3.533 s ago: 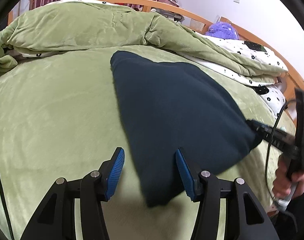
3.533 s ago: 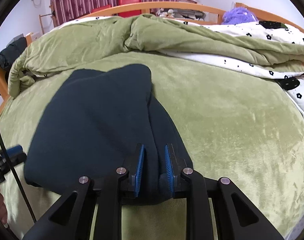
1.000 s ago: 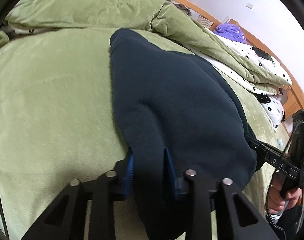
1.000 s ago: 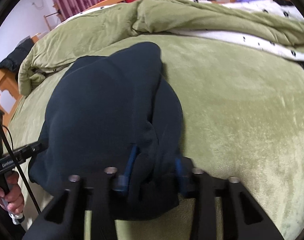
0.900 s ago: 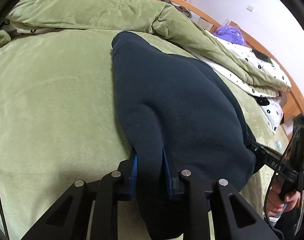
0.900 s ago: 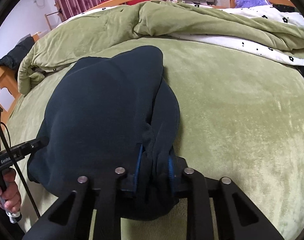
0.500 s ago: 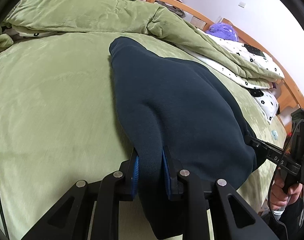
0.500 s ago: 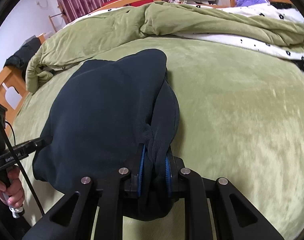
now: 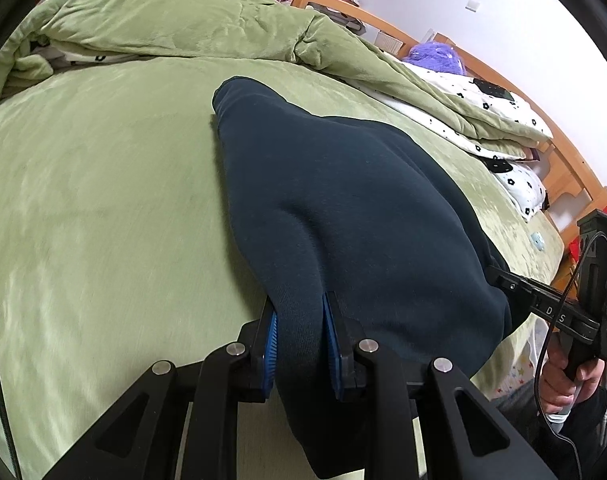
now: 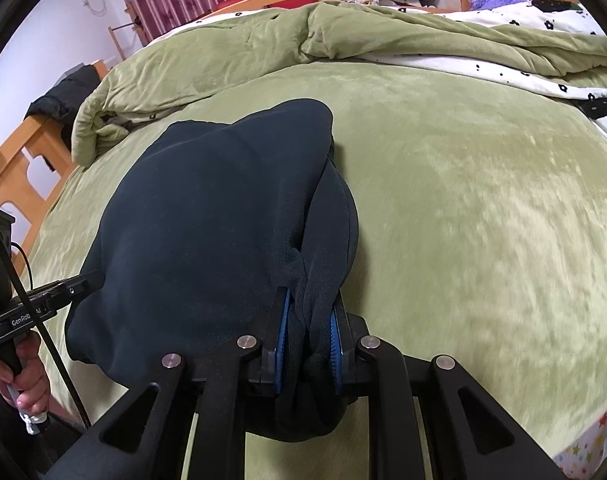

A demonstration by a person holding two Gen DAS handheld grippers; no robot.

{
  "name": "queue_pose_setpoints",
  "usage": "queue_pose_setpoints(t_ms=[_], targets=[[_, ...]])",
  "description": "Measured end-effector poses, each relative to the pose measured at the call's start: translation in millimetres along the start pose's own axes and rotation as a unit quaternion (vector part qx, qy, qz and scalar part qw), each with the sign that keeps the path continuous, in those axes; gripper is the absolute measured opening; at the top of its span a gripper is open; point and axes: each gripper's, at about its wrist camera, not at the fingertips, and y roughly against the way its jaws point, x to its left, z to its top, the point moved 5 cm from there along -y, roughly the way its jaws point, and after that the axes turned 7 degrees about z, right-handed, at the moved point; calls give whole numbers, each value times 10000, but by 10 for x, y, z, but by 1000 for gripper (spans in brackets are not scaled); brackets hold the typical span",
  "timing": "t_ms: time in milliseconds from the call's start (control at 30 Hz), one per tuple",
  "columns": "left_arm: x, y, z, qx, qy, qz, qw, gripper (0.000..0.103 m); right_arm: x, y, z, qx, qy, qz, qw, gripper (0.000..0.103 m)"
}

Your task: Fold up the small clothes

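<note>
We have the left gripper (image 9: 299, 344) clamped narrow on the near left corner of the dark navy fleece garment (image 9: 343, 216), which lies on the plush green bed cover (image 9: 95, 208). Its long axis runs straight away from us toward the bunched green quilt (image 9: 191, 20). The right gripper (image 10: 307, 334) pinches the near right corner, where two layers bunch together. Both hands sit equally near the near hem; we judge the fold goes forward. No containers in view.
</note>
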Motion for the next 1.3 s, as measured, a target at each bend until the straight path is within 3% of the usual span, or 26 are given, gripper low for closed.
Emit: queue_pose_setpoints(t_ms=[167, 267, 367, 533, 667, 833, 867, 933, 1000, 1167, 1300], targets=[[37, 114, -213, 2, 27, -8, 10000, 21, 108, 115, -228, 28, 70, -19, 10000, 18], [34, 130, -298, -13, -8, 70, 10000, 23, 148, 129, -292, 83, 173, -206, 9996, 24], [25, 155, -313, -43, -94, 238, 9997, 28, 149, 154, -271, 49, 308, -389, 9988, 31], [3, 275, -358, -289, -298, 690, 9968, 44, 136, 328, -158, -435, 295, -498, 9974, 32], [26, 350, -389, -403, -321, 947, 9942, 50, 195, 394, -52, -722, 338, -447, 9958, 32], [68, 430, -408, -438, -192, 1125, 9925, 53, 294, 148, -5, -534, 542, -382, 9964, 32], [67, 444, -410, -437, -184, 1151, 9922, 53, 293, 56, -24, -392, 589, -421, 9966, 30], [62, 472, -409, -432, -157, 1188, 9919, 54, 256, -100, -76, -205, 758, -798, 9937, 10], [61, 517, -405, -463, -126, 1236, 9912, 54, 223, -150, -107, -179, 809, -944, 9921, 4], [20, 635, -409, -537, -138, 1372, 9890, 54, 195, 43, -90, -519, 694, -892, 9922, 3], [-11, 726, -417, -574, -92, 1379, 9887, 54, 88, -83, -131, -116, 414, -868, 9953, 6]])
